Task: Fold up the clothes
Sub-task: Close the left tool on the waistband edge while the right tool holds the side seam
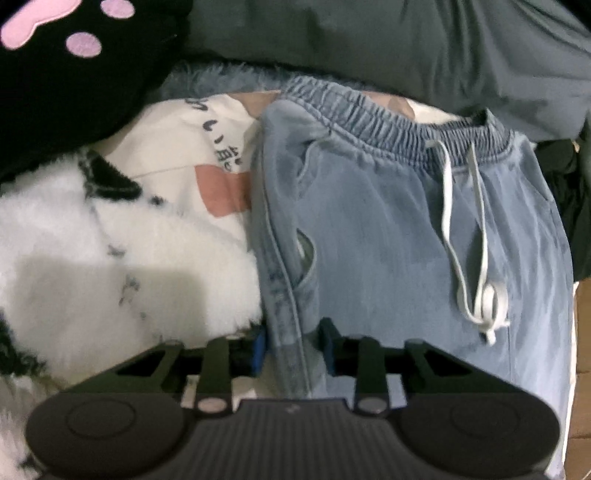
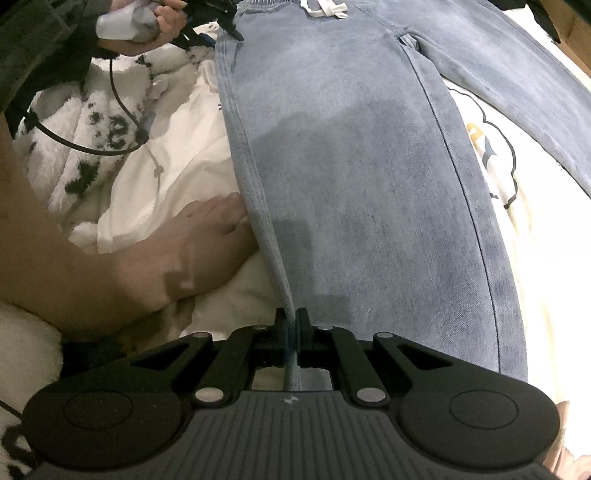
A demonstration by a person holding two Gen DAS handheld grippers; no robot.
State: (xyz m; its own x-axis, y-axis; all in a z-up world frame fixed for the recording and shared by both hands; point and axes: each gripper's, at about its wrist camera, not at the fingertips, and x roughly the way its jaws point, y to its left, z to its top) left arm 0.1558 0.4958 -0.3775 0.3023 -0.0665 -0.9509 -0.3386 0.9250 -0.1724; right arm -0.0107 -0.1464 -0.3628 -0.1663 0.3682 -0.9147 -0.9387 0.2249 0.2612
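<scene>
Light blue jeans (image 1: 369, 229) with an elastic waistband and a white drawstring (image 1: 480, 288) lie flat on a pile of clothes. My left gripper (image 1: 292, 345) is shut on the side seam below the pocket, and the fabric fills the gap between its blue pads. In the right wrist view the same jeans (image 2: 369, 184) stretch away, one leg spread to the right. Further down that left seam, my right gripper (image 2: 291, 319) is shut tight on the edge. The left gripper (image 2: 218, 29) shows at the top, held by a hand (image 2: 166, 22).
A white fluffy garment with black spots (image 1: 92, 240) and a white printed cloth (image 1: 184, 147) lie left of the jeans. A black plush with pink paw marks (image 1: 74, 44) and grey-green fabric (image 1: 369, 37) lie behind. A bare limb (image 2: 184, 251) rests beside the seam. A black cable (image 2: 114, 92) hangs.
</scene>
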